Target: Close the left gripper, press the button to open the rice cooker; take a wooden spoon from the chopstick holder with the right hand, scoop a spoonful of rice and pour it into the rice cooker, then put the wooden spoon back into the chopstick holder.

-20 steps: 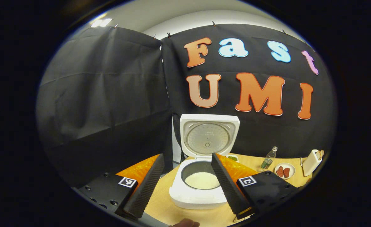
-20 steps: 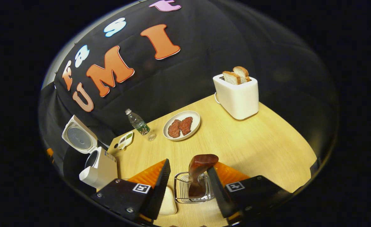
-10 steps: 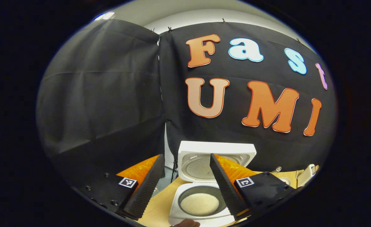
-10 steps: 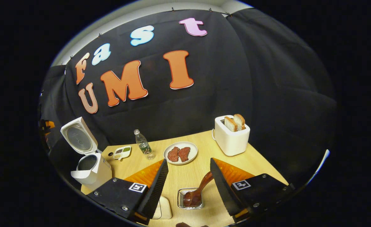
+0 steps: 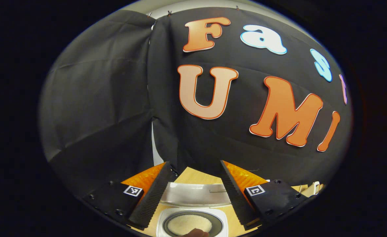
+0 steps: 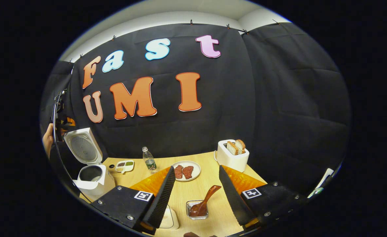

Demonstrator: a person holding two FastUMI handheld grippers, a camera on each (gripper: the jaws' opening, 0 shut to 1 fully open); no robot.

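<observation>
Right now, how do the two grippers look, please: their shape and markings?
The left gripper and the right gripper look alike: two long wedge-shaped fingers with ribbed inner faces, orange side panels, and black bolted blocks, each bearing a small square black-and-white marker.

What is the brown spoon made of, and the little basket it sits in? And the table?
The spoon looks like dark, glossy wood, smooth and shiny like varnish. Its basket seems to be thin silver metal wire, since you can see through the bars. The table looks like pale wood with fine grain lines, possibly just a printed wood-look surface.
</observation>
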